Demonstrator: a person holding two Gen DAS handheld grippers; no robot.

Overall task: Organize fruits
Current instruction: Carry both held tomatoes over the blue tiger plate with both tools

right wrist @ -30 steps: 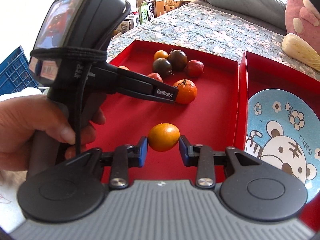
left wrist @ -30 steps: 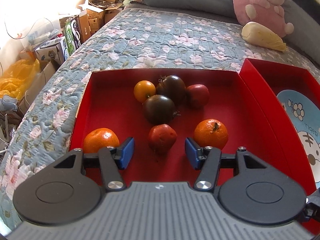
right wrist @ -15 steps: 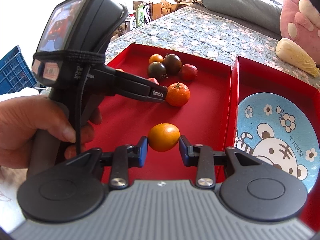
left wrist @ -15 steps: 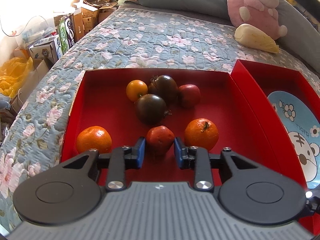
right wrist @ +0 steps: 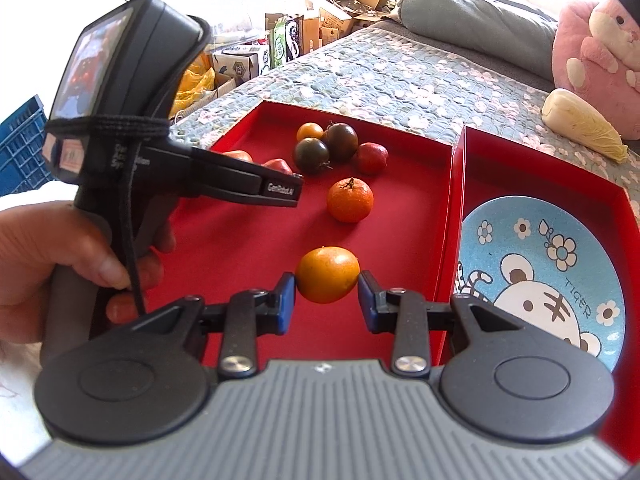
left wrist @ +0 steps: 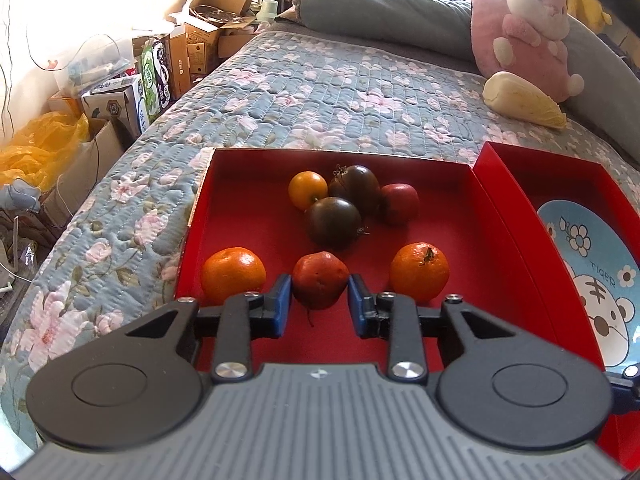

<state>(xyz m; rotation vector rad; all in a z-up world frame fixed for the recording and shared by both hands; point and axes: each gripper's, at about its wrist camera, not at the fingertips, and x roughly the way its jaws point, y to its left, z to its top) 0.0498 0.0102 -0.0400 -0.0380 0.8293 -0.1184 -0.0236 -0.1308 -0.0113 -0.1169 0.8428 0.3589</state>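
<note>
My left gripper (left wrist: 319, 302) is shut on a red tomato (left wrist: 319, 280), held just above the floor of the red box (left wrist: 256, 216). Two tangerines (left wrist: 233, 275) (left wrist: 419, 271) lie either side of it. Behind sit a yellow-orange tomato (left wrist: 307, 189), two dark tomatoes (left wrist: 334, 222) and another red one (left wrist: 399, 203). In the right wrist view my right gripper (right wrist: 327, 294) is shut on an orange tomato (right wrist: 328, 274), lifted over the box's near part. The left gripper (right wrist: 280, 192), held by a hand (right wrist: 48, 260), reaches in from the left there.
A second red box (right wrist: 540, 168) on the right holds a blue tiger plate (right wrist: 540, 280). Both boxes rest on a floral quilt (left wrist: 320, 92). A pink plush toy (left wrist: 528, 32) and a pale cabbage (left wrist: 520, 98) lie at the back right. Cardboard boxes (left wrist: 176, 60) stand off the bed, left.
My left gripper's fingers closed from wide apart onto the red tomato and lifted slightly with it. The right gripper kept its hold on the orange tomato and barely moved.
</note>
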